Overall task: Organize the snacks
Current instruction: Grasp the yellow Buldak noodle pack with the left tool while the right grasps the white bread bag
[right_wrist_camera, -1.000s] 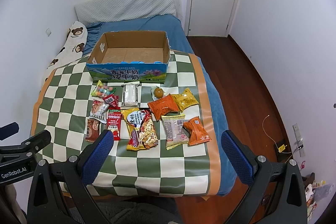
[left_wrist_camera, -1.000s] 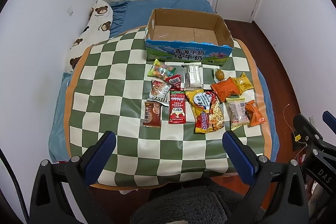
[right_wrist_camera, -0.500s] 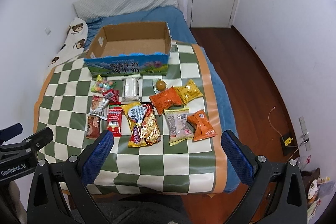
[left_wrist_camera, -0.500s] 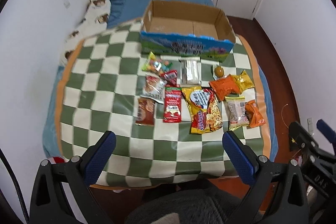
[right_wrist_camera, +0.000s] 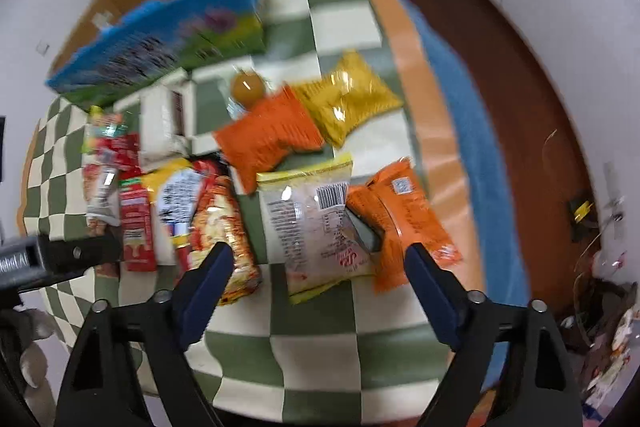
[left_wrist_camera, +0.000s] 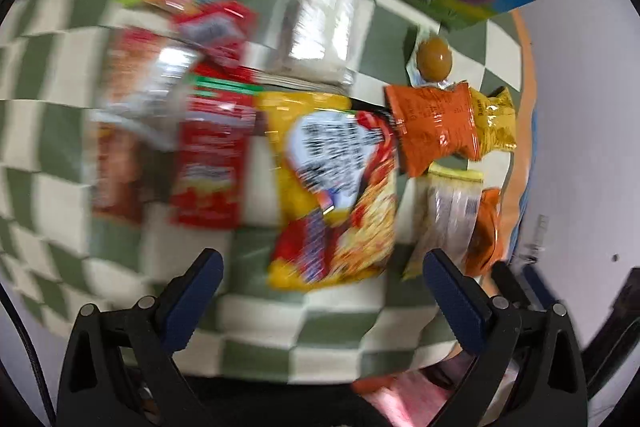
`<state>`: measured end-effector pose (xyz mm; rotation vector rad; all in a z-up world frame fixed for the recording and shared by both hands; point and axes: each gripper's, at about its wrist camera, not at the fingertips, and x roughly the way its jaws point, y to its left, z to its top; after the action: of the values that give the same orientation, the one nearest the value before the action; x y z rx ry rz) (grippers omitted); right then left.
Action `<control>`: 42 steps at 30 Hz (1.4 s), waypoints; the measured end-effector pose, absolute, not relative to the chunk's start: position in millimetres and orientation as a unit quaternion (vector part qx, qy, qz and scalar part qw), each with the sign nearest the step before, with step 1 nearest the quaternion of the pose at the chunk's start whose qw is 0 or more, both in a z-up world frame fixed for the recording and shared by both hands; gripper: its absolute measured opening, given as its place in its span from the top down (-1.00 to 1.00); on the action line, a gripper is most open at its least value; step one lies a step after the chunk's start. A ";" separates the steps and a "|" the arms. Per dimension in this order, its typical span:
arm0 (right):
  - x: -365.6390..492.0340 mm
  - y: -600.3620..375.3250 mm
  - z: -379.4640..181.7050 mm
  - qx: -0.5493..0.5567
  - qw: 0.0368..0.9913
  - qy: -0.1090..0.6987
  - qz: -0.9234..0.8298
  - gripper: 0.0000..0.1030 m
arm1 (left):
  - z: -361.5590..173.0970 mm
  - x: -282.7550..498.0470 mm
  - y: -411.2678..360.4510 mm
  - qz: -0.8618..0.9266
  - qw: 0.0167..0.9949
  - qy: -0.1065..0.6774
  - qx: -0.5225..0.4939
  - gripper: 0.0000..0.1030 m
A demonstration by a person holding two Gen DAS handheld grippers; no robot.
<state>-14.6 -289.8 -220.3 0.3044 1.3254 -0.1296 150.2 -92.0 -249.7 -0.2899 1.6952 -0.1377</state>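
Nothing is gripped yet: the left hand-held gripper (left_wrist_camera: 320, 269) is held spread wide over the near end of the big yellow snack bag (left_wrist_camera: 332, 187), and the right hand-held gripper (right_wrist_camera: 316, 259) is likewise splayed apart, straddling the clear wrapped pastry (right_wrist_camera: 316, 223). No snack is touched by either, as far as can be told through the motion blur.

Left to right on the checkered cloth (right_wrist_camera: 320, 347): a brown packet (left_wrist_camera: 116, 171), a red packet (left_wrist_camera: 212, 163), the yellow bag, an orange pouch (left_wrist_camera: 436, 123), a yellow pouch (right_wrist_camera: 348, 99) and an orange wrapper (right_wrist_camera: 404, 219) close to the cloth's right edge. The cardboard box (right_wrist_camera: 160, 27) is seen behind them, open-topped.

Risks, as a guess: the packs overlap, so a neighbour could get pinched or dragged along. The film is glossy, crinkly and puffy, so slipping is likely if only a corner is caught. The orange wrapper could be knocked off the edge. The little round brown ball (right_wrist_camera: 248, 87) in clear wrap would probably roll if nudged.
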 end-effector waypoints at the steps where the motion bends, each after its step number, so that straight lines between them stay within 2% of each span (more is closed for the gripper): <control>1: -10.9 -294.3 -231.9 0.148 0.769 0.619 -0.056 -0.68 | -263.5 157.6 -100.7 -0.068 0.641 0.753 -0.132 -0.99; 6: 3.2 -308.1 -282.1 0.158 0.742 0.651 -0.038 -0.65 | -311.8 170.4 -130.9 -0.041 0.633 0.768 -0.088 -0.98; 10: 9.7 -300.4 -287.9 0.129 0.746 0.653 -0.021 -0.65 | -330.7 168.1 -150.9 -0.029 0.643 0.764 -0.041 -0.84; 12: 10.2 -295.9 -287.1 0.121 0.745 0.656 -0.013 -0.65 | -331.2 164.2 -153.0 -0.027 0.653 0.756 -0.022 -0.71; 19: 13.7 -289.1 -289.6 0.157 0.728 0.667 0.023 -0.65 | -314.5 132.0 -122.8 -0.030 0.664 0.747 -0.005 -0.69; 24: 24.0 -281.0 -318.3 0.151 0.715 0.683 0.016 -0.65 | -320.3 120.0 -111.4 -0.031 0.663 0.748 -0.016 -0.71; 27: 32.8 -281.0 -339.1 0.143 0.710 0.689 0.001 -0.44 | -326.8 123.9 -114.7 -0.019 0.664 0.747 -0.013 -0.71; 31: 31.7 -276.8 -340.5 0.134 0.718 0.683 -0.008 -0.24 | -321.5 132.4 -122.1 -0.014 0.676 0.737 -0.004 -0.66; 37: 7.7 -255.3 -342.6 0.141 0.719 0.681 -0.015 -0.10 | -314.3 113.3 -124.3 -0.030 0.683 0.730 0.004 -0.65; 42: -8.6 -244.8 -334.8 0.175 0.720 0.671 -0.026 0.04 | -286.9 90.9 -110.2 -0.055 0.701 0.710 0.021 -0.65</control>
<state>-8.6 -244.8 -334.8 0.3877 1.4844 -0.0577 90.9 -110.2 -286.9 0.0465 1.5814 -0.1218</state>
